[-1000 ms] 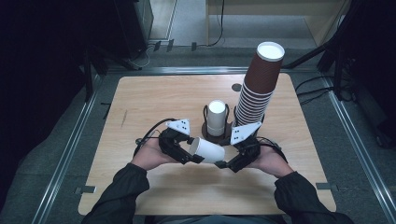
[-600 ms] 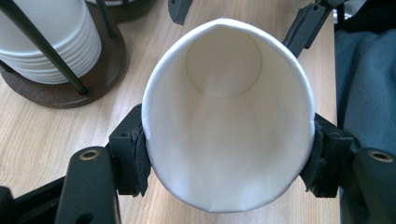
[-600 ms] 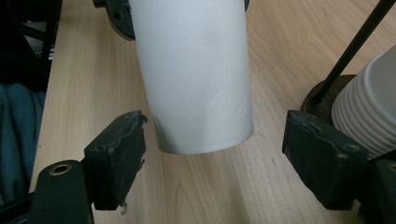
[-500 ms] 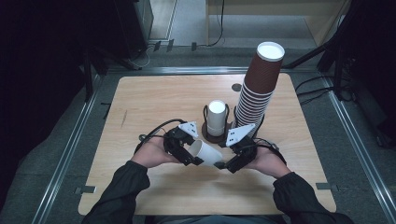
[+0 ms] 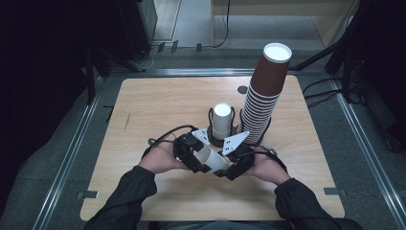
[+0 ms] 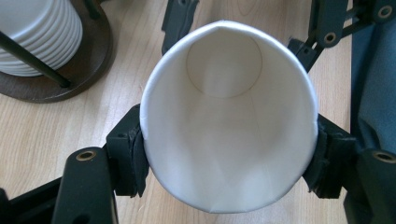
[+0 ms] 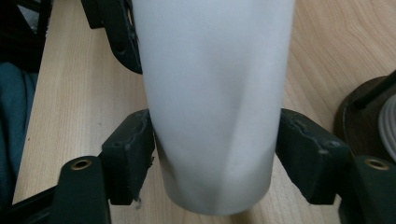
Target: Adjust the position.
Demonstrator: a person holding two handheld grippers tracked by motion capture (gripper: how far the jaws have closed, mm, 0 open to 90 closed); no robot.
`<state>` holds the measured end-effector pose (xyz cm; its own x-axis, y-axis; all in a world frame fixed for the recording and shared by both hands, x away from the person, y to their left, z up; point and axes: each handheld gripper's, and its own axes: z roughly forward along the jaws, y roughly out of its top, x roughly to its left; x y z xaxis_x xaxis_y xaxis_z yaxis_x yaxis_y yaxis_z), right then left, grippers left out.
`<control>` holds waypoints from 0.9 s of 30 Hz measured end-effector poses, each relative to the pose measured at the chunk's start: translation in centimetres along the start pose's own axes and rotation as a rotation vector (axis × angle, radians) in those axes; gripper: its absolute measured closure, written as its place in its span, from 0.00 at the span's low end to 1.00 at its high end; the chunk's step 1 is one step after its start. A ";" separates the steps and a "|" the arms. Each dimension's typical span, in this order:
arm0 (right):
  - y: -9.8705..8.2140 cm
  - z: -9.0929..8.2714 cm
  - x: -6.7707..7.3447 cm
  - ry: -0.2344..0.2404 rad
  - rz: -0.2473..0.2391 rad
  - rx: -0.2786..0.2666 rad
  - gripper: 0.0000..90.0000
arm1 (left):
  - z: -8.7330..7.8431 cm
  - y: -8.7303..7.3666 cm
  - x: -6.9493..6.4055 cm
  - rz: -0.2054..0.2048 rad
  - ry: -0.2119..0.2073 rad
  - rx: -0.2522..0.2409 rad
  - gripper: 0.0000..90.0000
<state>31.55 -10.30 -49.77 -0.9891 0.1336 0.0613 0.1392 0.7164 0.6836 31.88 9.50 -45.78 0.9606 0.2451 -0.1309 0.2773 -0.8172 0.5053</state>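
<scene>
A single white paper cup (image 5: 210,158) lies on its side just above the table, between my two grippers. My left gripper (image 5: 197,160) is shut on the cup's mouth end. In the left gripper view both pads (image 6: 133,158) press the rim of the cup (image 6: 224,130), which is squeezed slightly out of round; its jaws have just been opening a little. My right gripper (image 5: 229,165) is at the base end. Its jaws have just been closing, and both pads (image 7: 133,158) now touch the cup's wall (image 7: 215,93).
Just behind the hands, a short stack of white cups (image 5: 221,122) stands in a round wooden holder (image 5: 210,139). A tall leaning stack of brown cups (image 5: 265,91) rises to its right. The wooden table (image 5: 143,105) has a small hole (image 5: 242,89) near the back.
My right gripper has come in leftward and down, and its jaws have narrowed onto the cup's base. The left hand has hardly moved and keeps the cup.
</scene>
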 end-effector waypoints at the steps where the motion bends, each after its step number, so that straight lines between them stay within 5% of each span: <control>1: 0.0 0.1 0.0 0.005 -0.004 0.000 0.36 | 0.1 0.0 0.0 -0.001 0.003 0.000 0.32; 11: 0.0 0.1 0.3 0.009 -0.023 0.002 0.39 | -0.1 -0.2 -0.1 0.023 0.006 -0.033 0.28; 19: -0.1 -0.6 -0.1 0.007 -0.008 -0.025 0.39 | -0.7 -0.6 0.2 -0.012 0.020 -0.092 0.15; 27: -0.4 -2.0 -0.5 -0.015 0.015 -0.075 0.39 | -1.6 -1.5 0.5 -0.048 0.016 -0.172 0.13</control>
<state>31.87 -12.04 -48.64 -0.9860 0.1549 0.0619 0.1500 0.6610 0.7352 31.96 11.67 -45.19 0.9455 0.2911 -0.1459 0.3149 -0.7036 0.6370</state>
